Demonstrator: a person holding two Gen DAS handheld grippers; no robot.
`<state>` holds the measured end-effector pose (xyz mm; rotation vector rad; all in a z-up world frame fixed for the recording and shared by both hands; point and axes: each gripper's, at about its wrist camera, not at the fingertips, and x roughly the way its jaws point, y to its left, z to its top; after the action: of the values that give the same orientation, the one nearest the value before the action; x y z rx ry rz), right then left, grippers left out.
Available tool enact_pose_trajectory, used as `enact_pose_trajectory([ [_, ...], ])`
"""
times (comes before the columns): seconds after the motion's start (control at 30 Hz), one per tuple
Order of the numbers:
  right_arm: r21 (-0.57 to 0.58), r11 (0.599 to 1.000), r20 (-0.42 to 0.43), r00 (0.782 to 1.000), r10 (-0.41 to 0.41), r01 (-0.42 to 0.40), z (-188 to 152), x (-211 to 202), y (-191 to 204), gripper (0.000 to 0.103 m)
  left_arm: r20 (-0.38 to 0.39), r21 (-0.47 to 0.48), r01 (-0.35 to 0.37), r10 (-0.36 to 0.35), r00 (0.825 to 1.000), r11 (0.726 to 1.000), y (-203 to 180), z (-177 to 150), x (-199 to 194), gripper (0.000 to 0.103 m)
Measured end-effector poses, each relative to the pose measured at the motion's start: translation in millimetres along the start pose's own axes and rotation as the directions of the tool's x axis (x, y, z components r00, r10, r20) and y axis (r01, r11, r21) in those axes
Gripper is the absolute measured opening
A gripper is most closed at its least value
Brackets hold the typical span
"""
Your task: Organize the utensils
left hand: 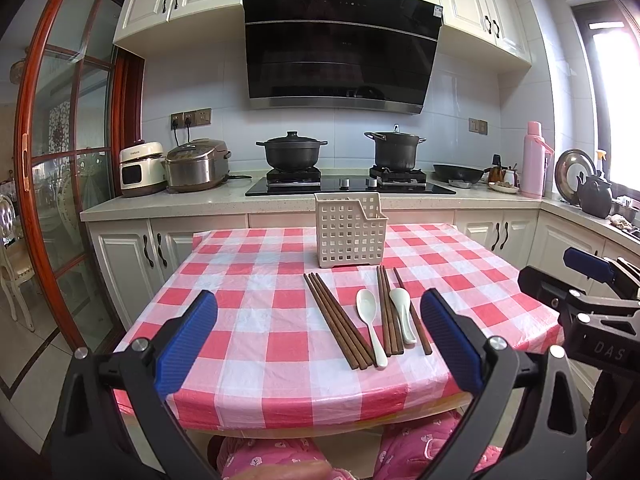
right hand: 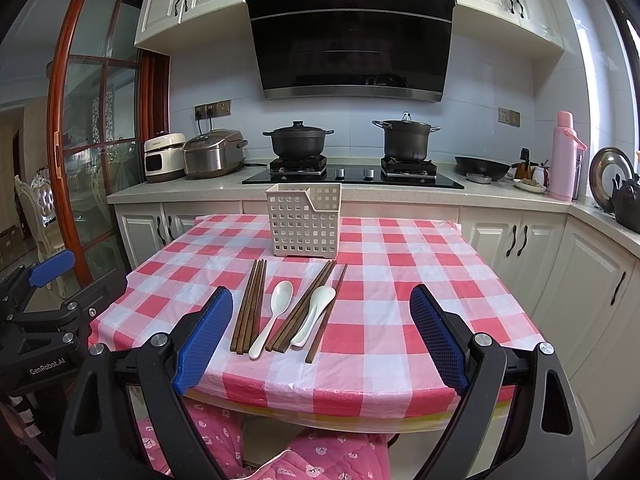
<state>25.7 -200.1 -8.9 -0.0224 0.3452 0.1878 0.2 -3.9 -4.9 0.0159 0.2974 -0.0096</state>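
Note:
A white perforated utensil basket (left hand: 350, 232) (right hand: 304, 220) stands upright at the middle of the red-and-white checked table (left hand: 248, 340) (right hand: 384, 336). In front of it lie several brown wooden chopsticks (left hand: 336, 320) (right hand: 250, 308) and two white spoons (left hand: 370, 318) (right hand: 274, 312), one of them (left hand: 402, 312) (right hand: 314, 314) resting across more chopsticks (left hand: 390, 312) (right hand: 304, 312). My left gripper (left hand: 318, 340) hovers open above the table's near edge, nothing between its blue pads. My right gripper (right hand: 322, 336) is open and empty too, held just short of the utensils.
Behind the table runs a kitchen counter with a stove (left hand: 348, 186), two black pots (left hand: 292, 152) (left hand: 394, 150), rice cookers (left hand: 198, 164), a wok (left hand: 460, 172) and a pink thermos (left hand: 534, 160). A person's pink-trousered knees (right hand: 320, 456) sit under the table edge. A glass door (left hand: 60, 160) is at left.

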Motion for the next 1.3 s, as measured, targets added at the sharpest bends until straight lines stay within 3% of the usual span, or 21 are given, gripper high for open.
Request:
enact_pose_trajectory([
  [1.3,0.008,1.000,0.003,1.000,0.009,-0.009,4.2,-3.8,2.1,0.085,0.000,-0.003,0.001,-0.001,1.000,1.000,0.4,-1.0,1.0,0.098],
])
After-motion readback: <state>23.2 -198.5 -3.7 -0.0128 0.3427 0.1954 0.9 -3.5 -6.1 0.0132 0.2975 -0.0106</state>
